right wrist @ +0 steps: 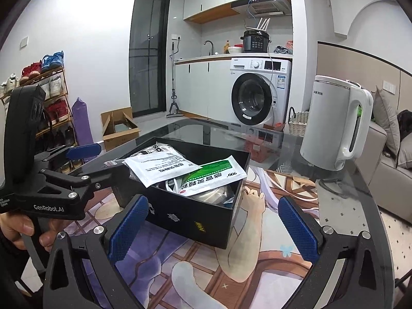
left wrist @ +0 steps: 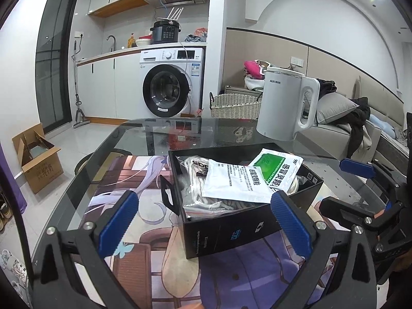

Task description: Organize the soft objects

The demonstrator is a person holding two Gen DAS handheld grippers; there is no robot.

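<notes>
I see the black box (left wrist: 231,229) sitting on the glass bench (left wrist: 144,134), on top of the illustrated mat (left wrist: 144,180), straight ahead at twelve o'clock from my left gripper (left wrist: 206,221). Its fingers (left wrist: 117,221) are spread wide and grip nothing. Inside the box, a white sachet (left wrist: 231,182) lies over a green sachet (left wrist: 278,167), both resting on bagged items beneath. My right gripper (right wrist: 211,228) is likewise spread wide and empty, with the box at about eleven o'clock from it. A white kettle (right wrist: 332,123) stands on the bench at roughly one o'clock, well apart from the box.
</notes>
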